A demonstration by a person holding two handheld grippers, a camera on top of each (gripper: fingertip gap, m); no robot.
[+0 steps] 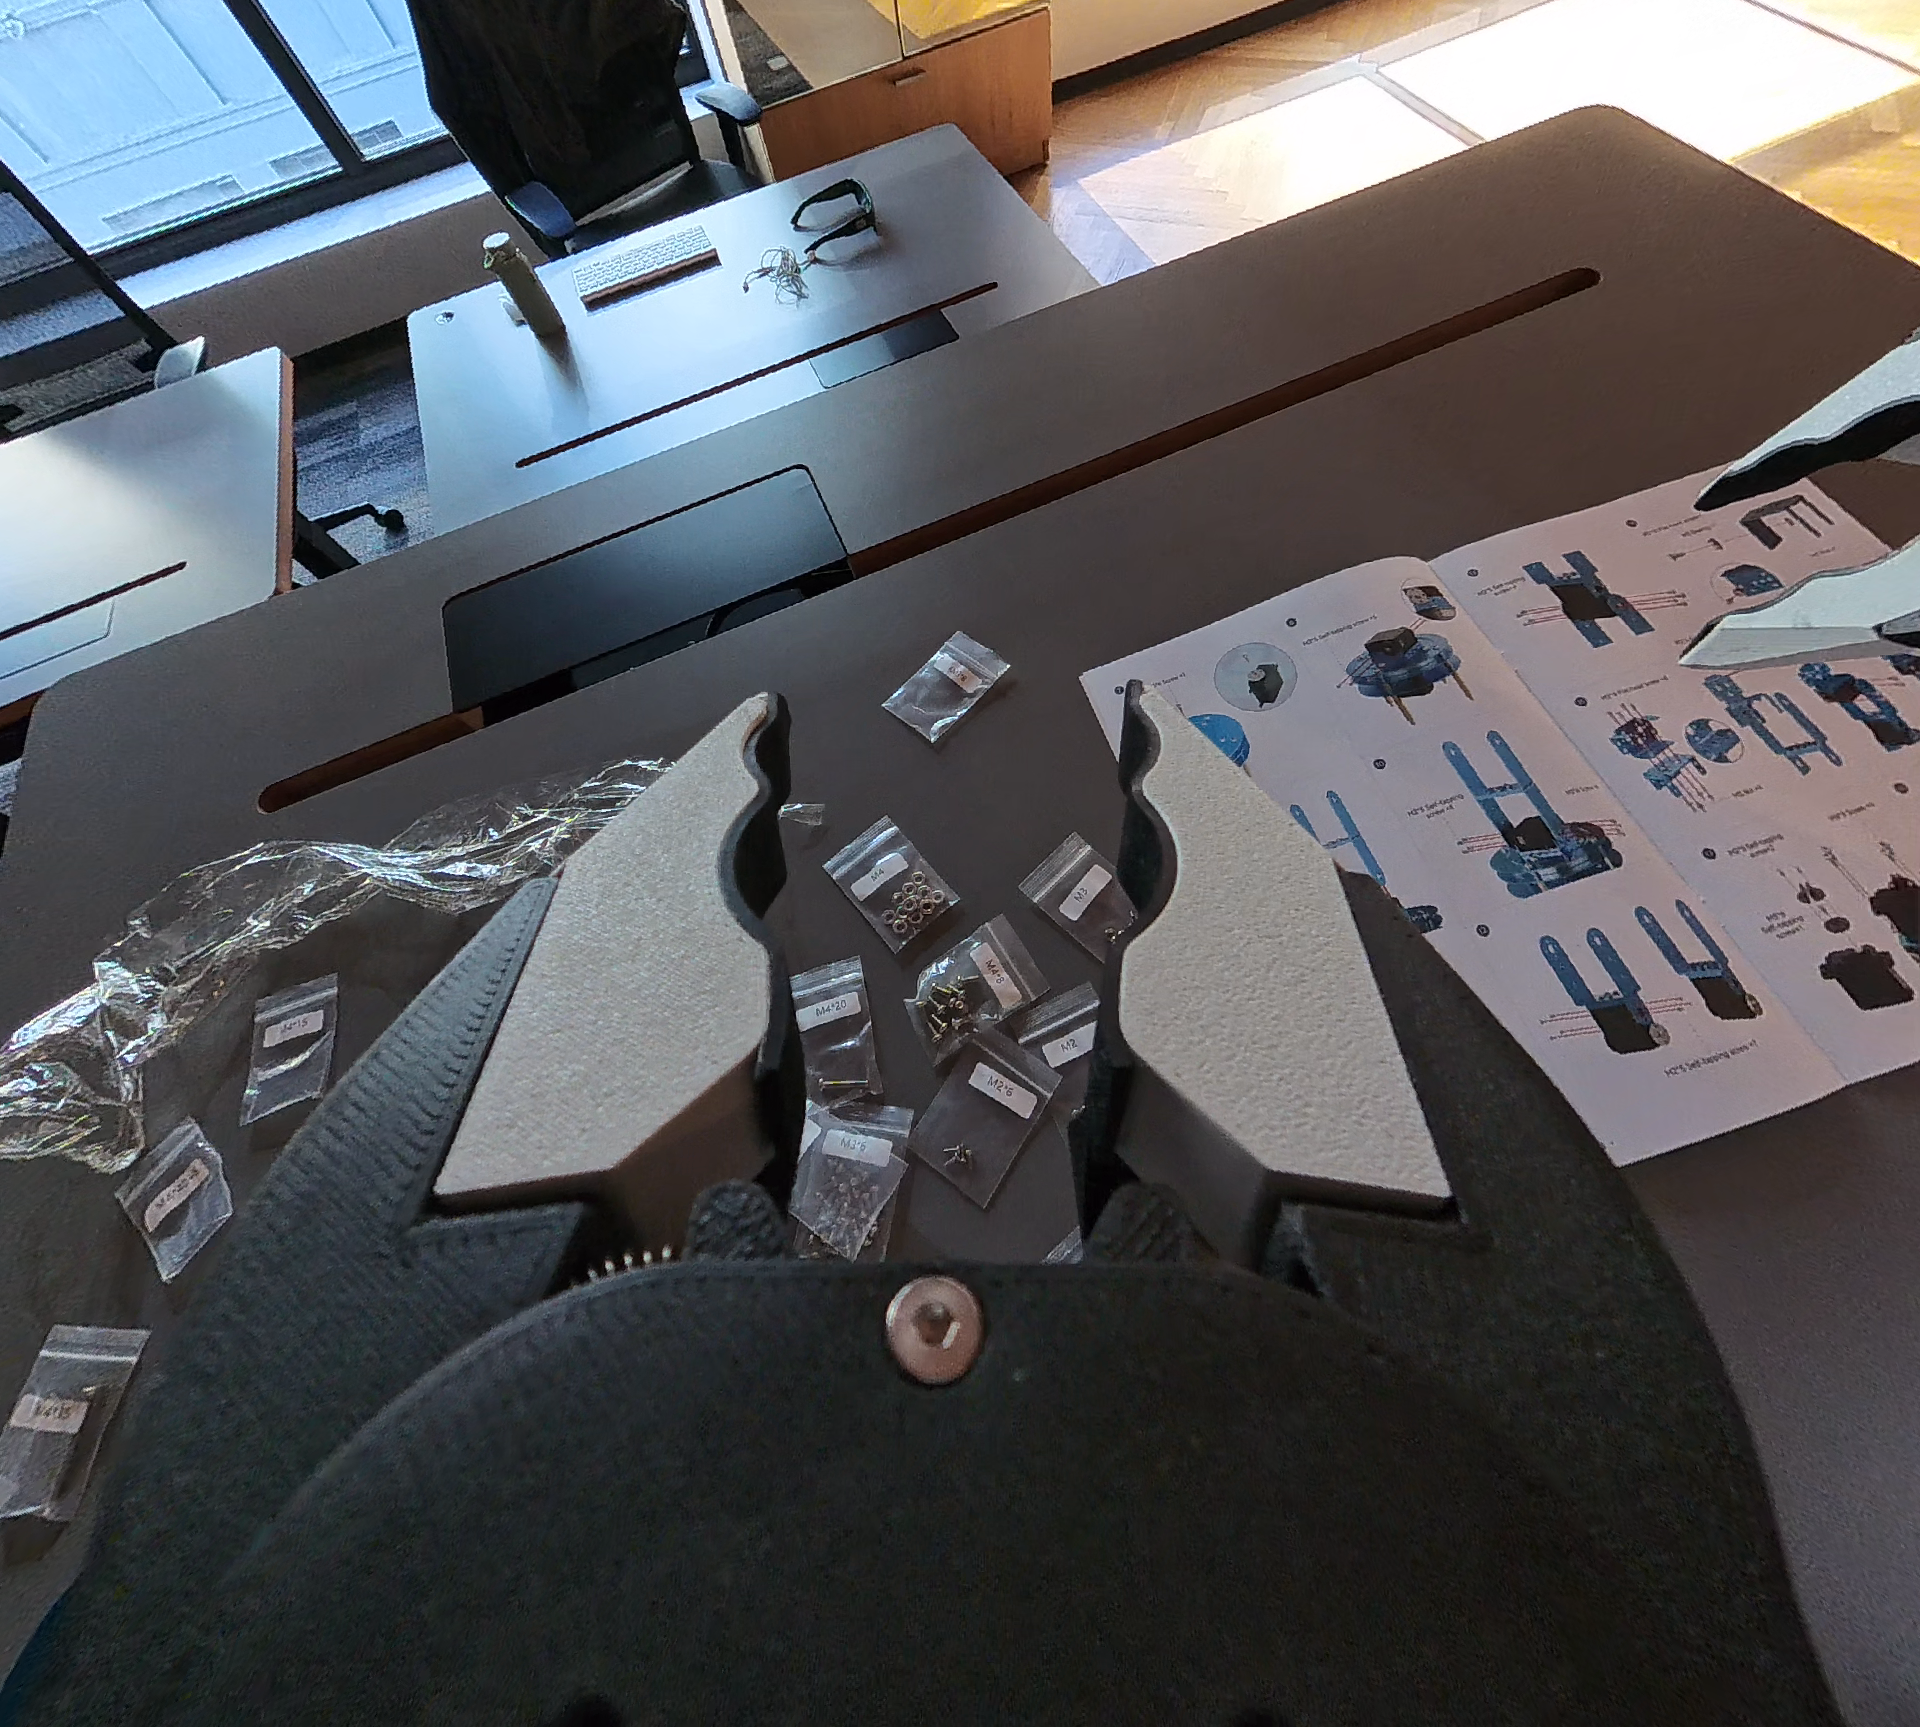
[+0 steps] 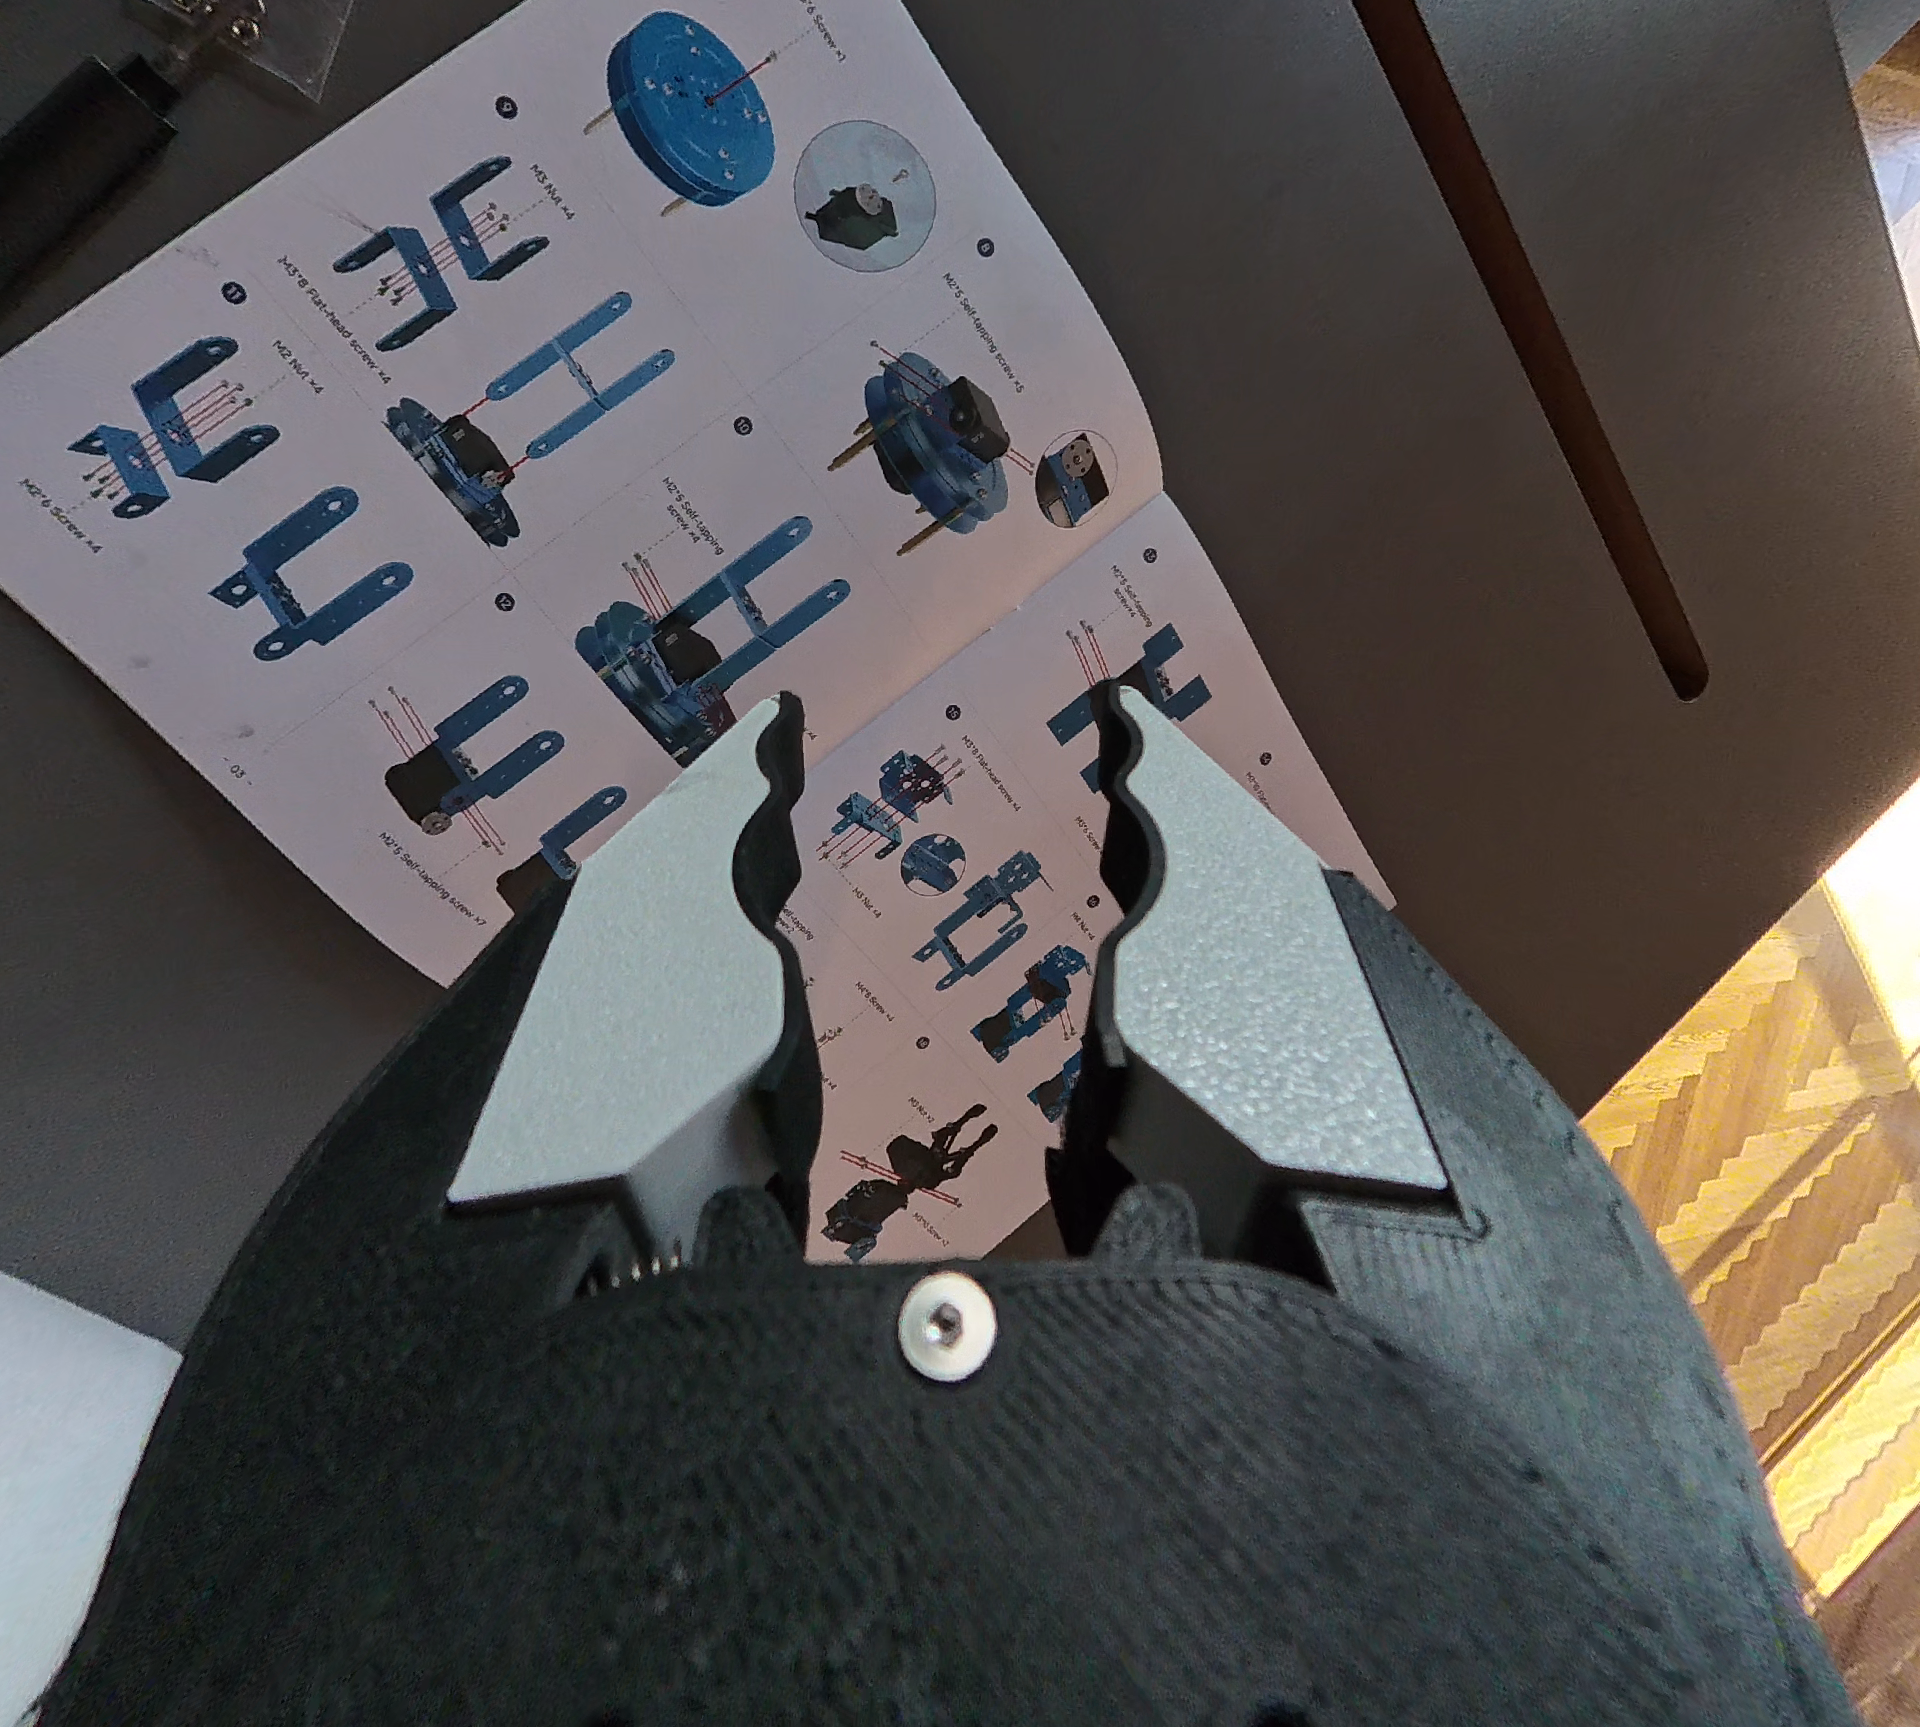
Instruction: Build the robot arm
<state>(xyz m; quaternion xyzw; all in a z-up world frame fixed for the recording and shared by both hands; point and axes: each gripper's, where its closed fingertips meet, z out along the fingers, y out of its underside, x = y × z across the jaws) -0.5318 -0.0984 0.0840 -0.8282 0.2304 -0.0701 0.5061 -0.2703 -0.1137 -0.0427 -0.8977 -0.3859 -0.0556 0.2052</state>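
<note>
A wide dark grey desk [image 1: 1299, 389] with a long narrow slot along its far side carries everything here, and beyond it stand more desks and a black office chair [image 1: 566, 77] by the windows. On the right of the desk lies an open white instruction booklet printed with blue assembly drawings [image 1: 1538, 856], flat, its spine running from near to far. To the left of it, a crumpled sheet of clear plastic wrap [image 1: 260, 908] sprawls near the slot. Between the two is a scatter of small clear zip bags of screws and nuts with white labels [image 1: 940, 971], some overlapping, more of them strung out toward the near left edge. The left gripper [image 1: 951, 711], grey-fingered on a black body, hangs above that cluster with its jaws wide apart and nothing between them; the bags lie directly under and just ahead of it, so it is much the nearer tool to them. The right gripper [image 2: 951, 701] hovers over the booklet's right-hand page, likewise spread wide and empty; its fingers show at the far right of the left wrist view. How high either tool sits above the desk is hard to judge. Several bags are cut off behind the left gripper's body, and a white thing at the near left of the right wrist view is too cropped to identify.
</note>
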